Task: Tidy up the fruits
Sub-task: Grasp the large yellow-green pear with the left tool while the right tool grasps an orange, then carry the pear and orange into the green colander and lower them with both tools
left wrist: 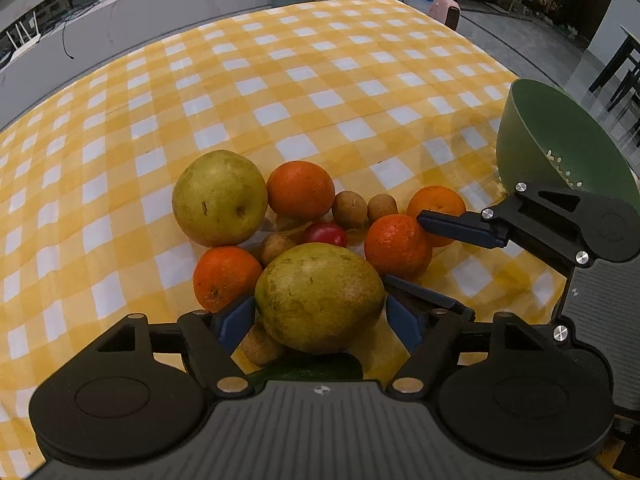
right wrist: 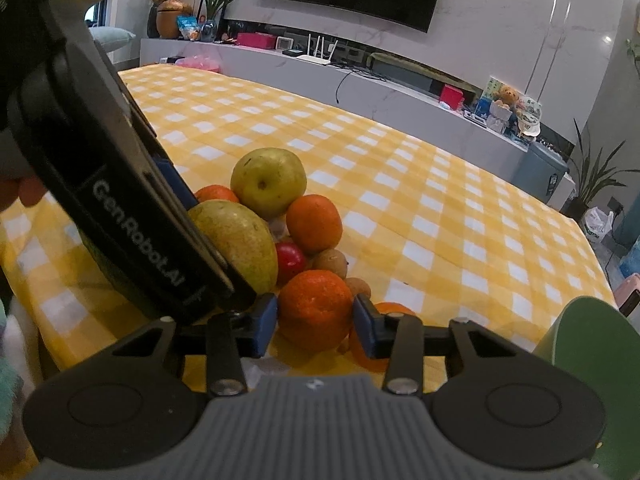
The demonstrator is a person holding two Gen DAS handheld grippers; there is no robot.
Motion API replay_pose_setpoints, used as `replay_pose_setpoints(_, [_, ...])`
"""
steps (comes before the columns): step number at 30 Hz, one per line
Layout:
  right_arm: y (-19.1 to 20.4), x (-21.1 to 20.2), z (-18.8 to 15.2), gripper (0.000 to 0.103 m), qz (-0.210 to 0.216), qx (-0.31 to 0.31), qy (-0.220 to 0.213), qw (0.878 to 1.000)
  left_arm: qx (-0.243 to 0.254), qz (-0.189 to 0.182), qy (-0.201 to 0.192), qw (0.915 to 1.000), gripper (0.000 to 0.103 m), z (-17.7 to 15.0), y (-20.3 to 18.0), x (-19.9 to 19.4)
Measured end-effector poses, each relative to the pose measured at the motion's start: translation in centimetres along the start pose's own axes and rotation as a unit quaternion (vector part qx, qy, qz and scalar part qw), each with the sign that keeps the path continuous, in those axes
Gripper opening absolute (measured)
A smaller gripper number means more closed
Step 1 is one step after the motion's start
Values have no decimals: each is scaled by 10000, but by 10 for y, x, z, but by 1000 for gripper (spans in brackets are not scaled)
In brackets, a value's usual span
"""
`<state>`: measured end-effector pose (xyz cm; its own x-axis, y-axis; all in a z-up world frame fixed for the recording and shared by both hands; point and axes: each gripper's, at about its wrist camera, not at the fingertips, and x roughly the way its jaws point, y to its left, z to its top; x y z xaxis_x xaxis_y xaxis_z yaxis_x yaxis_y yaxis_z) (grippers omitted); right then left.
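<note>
While the fruit lies heaped on the worktop [left wrist: 280, 92] under its yellow checked cloth, the left hand-held gripper [left wrist: 320, 316] has its blue pads on either side of a big green-yellow pear [left wrist: 320, 296] at the near edge of the pile, pressing its flanks — a grip, as far as the left wrist view shows. The right hand-held gripper [right wrist: 316, 320] straddles an orange [right wrist: 314, 308] at the right of the heap; its pads sit at the orange's sides, but whether they press on it I cannot tell. A second pear [left wrist: 219, 197] lies at the far left, with other oranges, small brown fruits and one red fruit [left wrist: 326, 234] between. A green bowl [left wrist: 560, 140] stands tilted just beyond the right hand-held gripper — apart from the pile.
</note>
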<state>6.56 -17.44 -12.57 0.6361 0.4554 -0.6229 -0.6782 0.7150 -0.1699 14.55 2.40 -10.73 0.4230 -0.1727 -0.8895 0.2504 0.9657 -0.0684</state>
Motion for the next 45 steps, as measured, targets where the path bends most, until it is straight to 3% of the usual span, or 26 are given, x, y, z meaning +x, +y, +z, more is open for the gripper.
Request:
replay_pose_setpoints(8, [-3,-8,-2,36,-34,45,20,10000,-37,108,-47,9999,80,-3,-4,-3])
replay_pose_setpoints(17, [-12,-37,-3,35,-170,373,-113,9991,-228,138,-394,9989,80,-8,-11,-29])
replay_pose_setpoints(30, [-54,-126,-2,35,-632,980,-636,9911,-232,-202,-968,9948,80,14,-49,-85])
replay_pose_setpoints(38, [-112,-157,-15,35,-792,1339,-250,9875,529,-562,-1086,9911,80,51,-112,-83])
replay_pose_setpoints(45, [-160,-141,-41,35,-490,1702,452,9831,1532,-708,-630,9836,80,73,-168,-48])
